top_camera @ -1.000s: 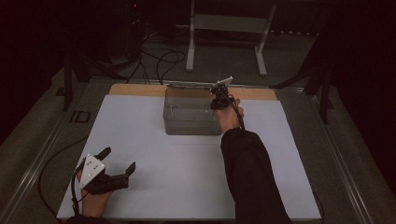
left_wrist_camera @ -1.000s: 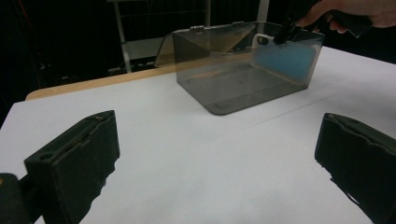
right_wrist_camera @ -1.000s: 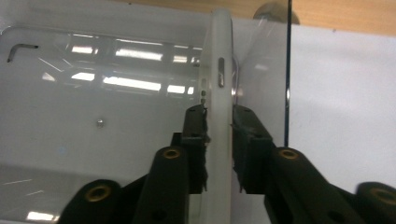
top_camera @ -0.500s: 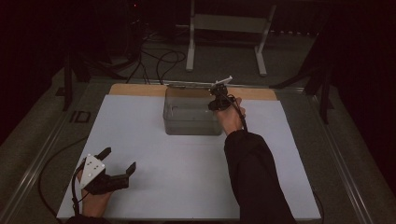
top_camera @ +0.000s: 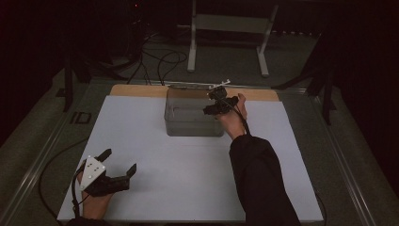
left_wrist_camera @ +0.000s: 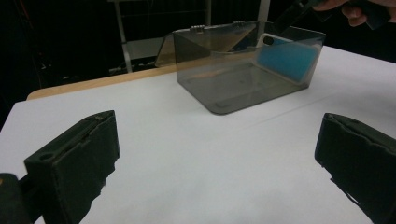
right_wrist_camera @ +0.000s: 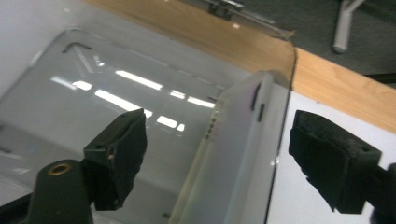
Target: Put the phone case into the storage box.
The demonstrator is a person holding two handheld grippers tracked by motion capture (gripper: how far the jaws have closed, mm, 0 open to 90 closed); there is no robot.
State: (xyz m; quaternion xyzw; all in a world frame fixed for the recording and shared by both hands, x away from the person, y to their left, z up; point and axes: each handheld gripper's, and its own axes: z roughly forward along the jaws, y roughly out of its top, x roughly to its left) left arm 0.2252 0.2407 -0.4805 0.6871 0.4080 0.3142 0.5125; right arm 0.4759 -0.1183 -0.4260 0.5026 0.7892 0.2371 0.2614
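On the white counter (top_camera: 188, 174) a smoky clear bin (top_camera: 194, 117) holds a blue-backed phone (left_wrist_camera: 285, 58), which stands on edge, leaning against the bin's right-hand wall, its long axis running along that wall. The right tool (top_camera: 215, 107) hovers over it, jaws just opening and clear of the phone between them. The left tool (top_camera: 117, 162) rests released near the counter's front.

The left tongs (left_wrist_camera: 217, 163) stand wide open over the white bench (left_wrist_camera: 210, 154), nothing between the two black jaws. Farther off sits a smoky clear box (left_wrist_camera: 243, 65) with a blue phone (left_wrist_camera: 285, 56) leaning against its far wall. Above that wall a hand (left_wrist_camera: 359, 9) holds what seems to be the other tongs.
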